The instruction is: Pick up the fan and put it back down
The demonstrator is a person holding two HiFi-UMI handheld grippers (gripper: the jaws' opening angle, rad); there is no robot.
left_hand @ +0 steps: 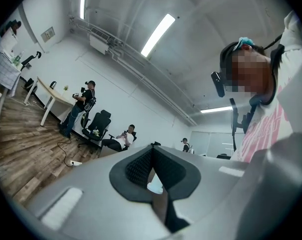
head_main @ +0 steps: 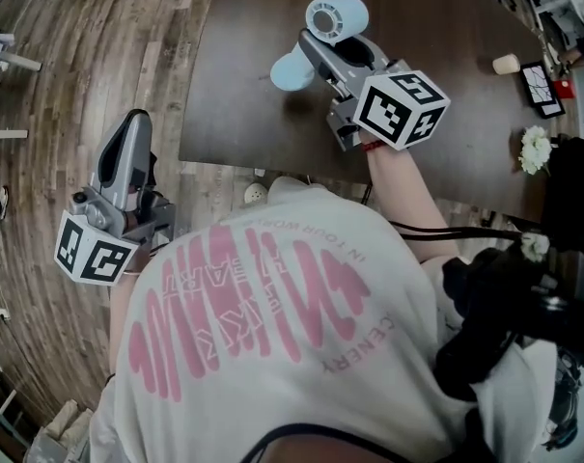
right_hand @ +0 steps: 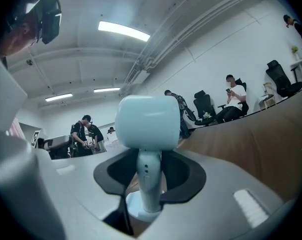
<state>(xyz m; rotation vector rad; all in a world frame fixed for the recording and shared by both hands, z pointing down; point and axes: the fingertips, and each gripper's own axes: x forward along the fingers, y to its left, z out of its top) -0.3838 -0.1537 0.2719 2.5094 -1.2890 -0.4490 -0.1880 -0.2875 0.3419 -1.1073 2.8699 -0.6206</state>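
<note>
From the head view I can't see the fan's (head_main: 336,17) stem, because the right gripper (head_main: 309,44) covers it. In the right gripper view the jaws hide part of the fan's round foot. The table (head_main: 446,27) runs off the top edge. A slit in the left gripper (left_hand: 151,149) shows a pale bit, too little to name. The print on the dark card (head_main: 541,87) is too small to read.

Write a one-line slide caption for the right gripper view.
Right tool clamped on the stem of the pale blue fan, brown table beyond.
</note>
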